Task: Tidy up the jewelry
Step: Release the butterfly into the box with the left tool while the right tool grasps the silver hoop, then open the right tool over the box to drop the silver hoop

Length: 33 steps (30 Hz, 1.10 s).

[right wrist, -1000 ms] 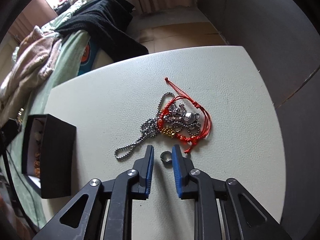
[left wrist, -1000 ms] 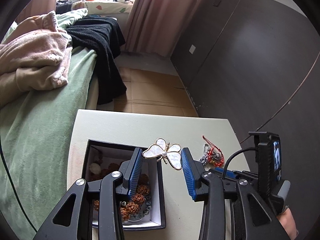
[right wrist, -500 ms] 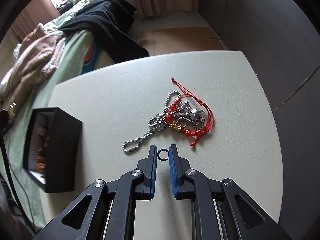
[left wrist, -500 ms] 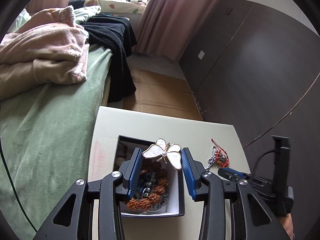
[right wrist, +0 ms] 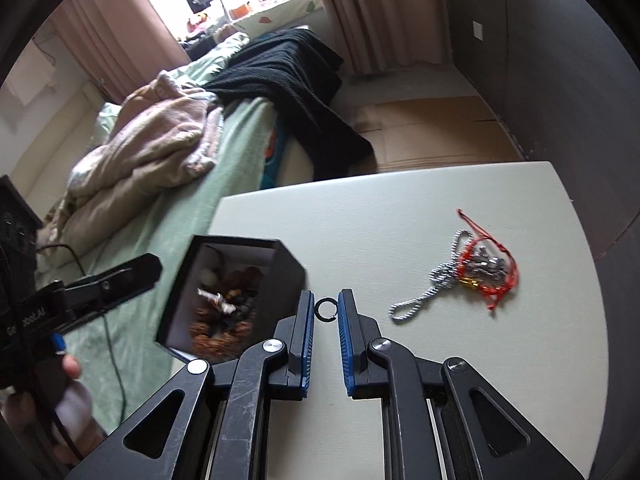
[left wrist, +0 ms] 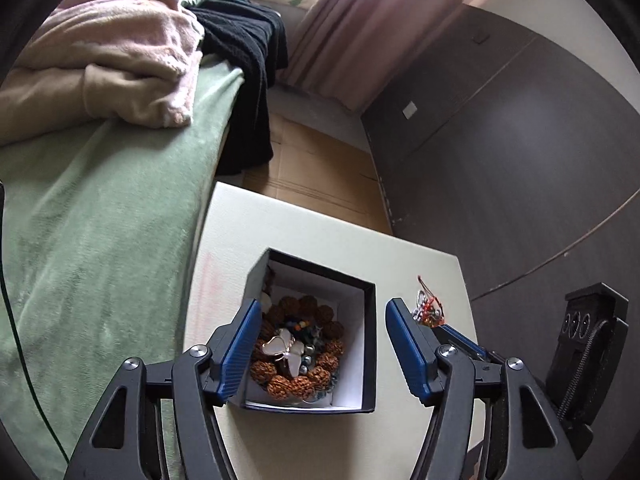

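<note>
A black jewelry box with a white lining sits on the pale table. Inside lie brown bead bracelets and a white butterfly brooch. My left gripper is open above the box, empty. My right gripper is shut on a small dark ring, held just right of the box. A tangle of red cord bracelet and silver bead chain lies on the table to the right; it also shows in the left wrist view.
A bed with a green blanket, a pink blanket and a black garment borders the table's left side. A dark wall stands to the right. The left gripper's body shows left of the box.
My left gripper opened and the butterfly brooch dropped into the box. My right gripper closed on the ring, lifted it and moved left toward the box.
</note>
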Each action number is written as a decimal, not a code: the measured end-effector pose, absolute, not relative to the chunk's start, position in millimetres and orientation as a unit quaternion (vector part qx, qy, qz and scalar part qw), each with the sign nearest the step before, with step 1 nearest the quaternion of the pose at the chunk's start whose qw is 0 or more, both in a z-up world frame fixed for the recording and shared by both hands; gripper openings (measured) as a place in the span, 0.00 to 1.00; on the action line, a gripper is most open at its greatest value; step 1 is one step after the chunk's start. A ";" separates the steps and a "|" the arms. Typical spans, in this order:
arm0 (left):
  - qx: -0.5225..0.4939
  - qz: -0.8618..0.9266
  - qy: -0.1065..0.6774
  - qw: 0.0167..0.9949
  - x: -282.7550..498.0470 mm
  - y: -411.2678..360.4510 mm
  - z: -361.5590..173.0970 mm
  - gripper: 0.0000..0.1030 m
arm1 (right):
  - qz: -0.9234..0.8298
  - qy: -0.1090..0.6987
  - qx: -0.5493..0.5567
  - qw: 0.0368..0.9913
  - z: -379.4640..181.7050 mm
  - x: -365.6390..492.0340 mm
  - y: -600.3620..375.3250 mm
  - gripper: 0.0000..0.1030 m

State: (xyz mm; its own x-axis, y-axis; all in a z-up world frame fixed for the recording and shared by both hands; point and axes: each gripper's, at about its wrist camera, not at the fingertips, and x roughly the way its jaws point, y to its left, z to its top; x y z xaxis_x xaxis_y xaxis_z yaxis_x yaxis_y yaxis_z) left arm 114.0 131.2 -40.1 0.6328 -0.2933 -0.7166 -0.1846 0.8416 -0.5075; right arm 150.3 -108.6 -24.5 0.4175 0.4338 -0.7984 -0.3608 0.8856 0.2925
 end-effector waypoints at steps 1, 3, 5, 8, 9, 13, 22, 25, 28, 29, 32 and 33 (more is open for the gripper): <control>-0.283 -0.027 0.425 0.859 112.9 134.7 -39.1 0.64 | 0.241 0.482 0.042 0.841 -23.2 149.9 -108.0 0.13; -0.288 -0.019 0.422 0.859 112.2 140.4 -38.7 0.64 | 0.252 0.475 0.054 0.841 -21.2 149.5 -102.7 0.13; -0.291 -0.014 0.420 0.859 112.0 144.2 -38.1 0.64 | 0.261 0.470 0.063 0.841 -19.2 148.0 -98.9 0.13; -0.294 -0.010 0.415 0.861 111.5 149.5 -35.5 0.64 | 0.272 0.462 0.068 0.841 -17.4 146.2 -90.5 0.13; -0.294 -0.008 0.413 0.862 111.6 150.9 -34.2 0.64 | 0.277 0.461 0.072 0.840 -17.2 145.8 -87.5 0.13; -0.297 -0.002 0.406 0.864 109.6 156.3 -31.8 0.64 | 0.298 0.459 0.085 0.832 -18.1 145.9 -72.2 0.13; -0.295 0.003 0.407 0.865 112.3 157.3 -32.6 0.64 | 0.296 0.457 0.116 0.831 -23.8 155.5 -73.0 0.56; -0.290 -0.002 0.409 0.865 115.5 149.6 -33.0 0.64 | 0.281 0.460 0.129 0.832 -21.5 159.6 -91.4 0.60; -0.277 -0.010 0.411 0.869 117.9 136.0 -31.7 0.64 | 0.259 0.464 0.137 0.836 -20.1 162.2 -113.0 0.60; -0.272 -0.013 0.412 0.870 119.0 131.3 -31.4 0.64 | 0.252 0.465 0.138 0.838 -19.1 162.6 -120.5 0.60; -0.259 -0.021 0.414 0.873 121.8 115.8 -30.1 0.64 | 0.232 0.463 0.144 0.843 -13.5 162.7 -144.9 0.60; -0.254 -0.024 0.414 0.874 122.9 109.0 -29.3 0.64 | 0.222 0.461 0.143 0.847 -10.4 162.2 -154.4 0.60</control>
State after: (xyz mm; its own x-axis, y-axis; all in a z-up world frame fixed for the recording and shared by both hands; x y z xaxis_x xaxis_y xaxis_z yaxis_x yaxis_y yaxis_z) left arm 122.9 109.0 -29.3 0.6564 -0.2518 -0.7111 -0.1679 0.8702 -0.4632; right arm 162.2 -154.4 -10.4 0.4761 0.5083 -0.7176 -0.2436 0.8603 0.4478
